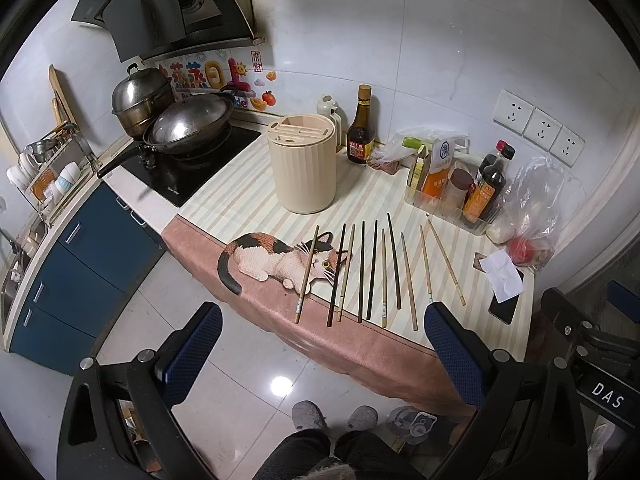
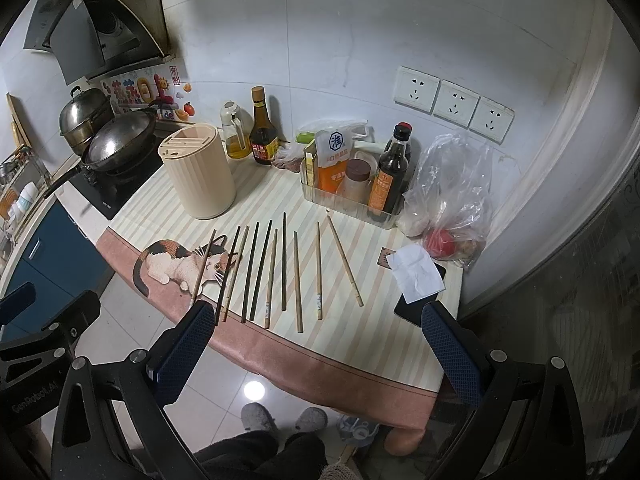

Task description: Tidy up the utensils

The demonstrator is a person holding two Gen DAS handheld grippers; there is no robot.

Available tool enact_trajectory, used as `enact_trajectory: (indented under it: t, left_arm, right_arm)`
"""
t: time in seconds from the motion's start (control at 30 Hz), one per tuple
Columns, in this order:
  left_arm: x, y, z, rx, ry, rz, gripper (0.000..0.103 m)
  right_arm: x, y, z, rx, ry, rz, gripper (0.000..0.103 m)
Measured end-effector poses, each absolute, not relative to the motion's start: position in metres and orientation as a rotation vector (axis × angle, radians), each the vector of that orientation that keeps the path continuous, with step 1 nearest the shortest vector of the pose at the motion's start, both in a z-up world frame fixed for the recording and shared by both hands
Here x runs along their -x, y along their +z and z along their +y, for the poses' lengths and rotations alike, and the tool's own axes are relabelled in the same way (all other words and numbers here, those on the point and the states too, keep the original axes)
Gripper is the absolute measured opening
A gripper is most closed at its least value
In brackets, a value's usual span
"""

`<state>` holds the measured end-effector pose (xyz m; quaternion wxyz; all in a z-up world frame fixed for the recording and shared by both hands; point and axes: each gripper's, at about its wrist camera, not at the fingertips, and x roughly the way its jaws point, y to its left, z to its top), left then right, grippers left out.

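We stand in a small kitchen at a counter covered by a striped cloth [image 1: 248, 200] with a pink border and a calico cat printed on it. Nearest us, our left gripper [image 1: 324, 344] hangs over the tiled floor just short of the counter's edge, its blue-padded fingers spread wide with nothing between them. Our right gripper [image 2: 316, 344] sits at the same height in front of the cloth's border, likewise spread wide and holding nothing; its left pad overlaps the near ends of the leftmost sticks in its own view, though we cannot tell whether it touches them.

Just beyond the grippers, the chopsticks [image 1: 372, 276] lie loose on the cloth in a rough row, ten of them, dark and pale ones mixed, their near ends close to the edge; the leftmost crosses the cat's face. To their right a phone [image 2: 416, 300] lies under a white slip of paper [image 2: 416, 274].

Further back stands the beige ribbed utensil holder [image 1: 302, 168], upright, its slotted top open, well apart from the row. Right of it a clear tray [image 2: 352, 204] holds sauce bottles and packets, with plastic bags [image 2: 456, 192] beside it. Against the wall are a dark bottle [image 1: 361, 128] and an oil jug [image 2: 236, 132], and far left a wok [image 1: 192, 124] and steamer pot [image 1: 140, 100] sit on the stove
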<state>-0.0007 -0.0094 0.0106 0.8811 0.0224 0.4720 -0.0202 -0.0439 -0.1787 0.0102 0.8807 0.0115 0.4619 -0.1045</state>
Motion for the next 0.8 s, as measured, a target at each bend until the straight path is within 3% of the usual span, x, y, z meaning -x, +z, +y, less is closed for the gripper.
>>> enact_trajectory:
  t: [0.8]
  left_arm:
    - [-0.0025,0.0006,-0.0107,-0.034,-0.042,1.002,0.103]
  right_arm:
    - [0.0390,0.0043,-0.1802,-0.021,-0.221,0.983,0.103]
